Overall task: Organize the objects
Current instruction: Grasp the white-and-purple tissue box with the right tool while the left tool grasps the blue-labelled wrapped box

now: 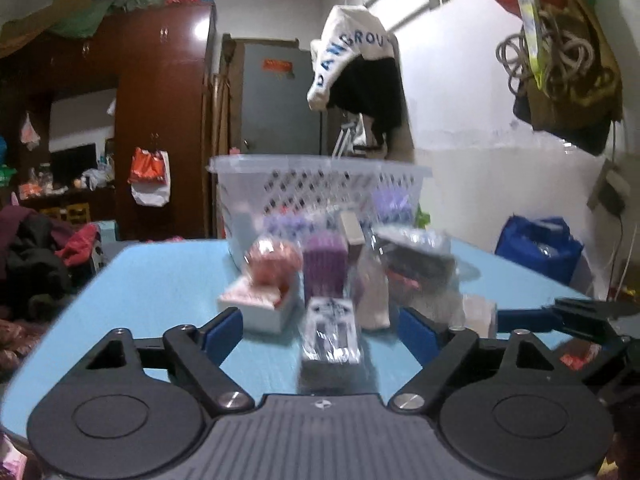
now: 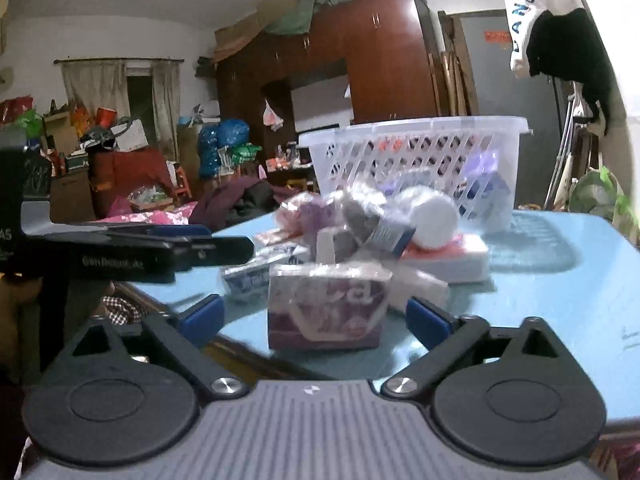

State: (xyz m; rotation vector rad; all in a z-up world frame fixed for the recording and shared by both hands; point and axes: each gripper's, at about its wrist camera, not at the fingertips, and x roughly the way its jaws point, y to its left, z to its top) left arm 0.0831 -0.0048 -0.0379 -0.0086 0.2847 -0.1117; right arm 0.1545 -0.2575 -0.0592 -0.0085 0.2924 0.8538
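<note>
With both tools spread wide and empty, the purple tissue pack [image 2: 326, 306] is probably best approached squarely by the right tool [image 2: 314, 318], then closed upon for the white basket [image 2: 416, 152].

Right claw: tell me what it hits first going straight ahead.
Most likely the purple tissue pack, lying between the open right claw fingers' line on the blue table; depth is blurry.

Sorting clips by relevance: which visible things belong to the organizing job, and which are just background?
Job:
white basket
purple packet
small wrapped pack
white box
blue table

Background:
wardrobe
hanging white bag
blue bag
</note>
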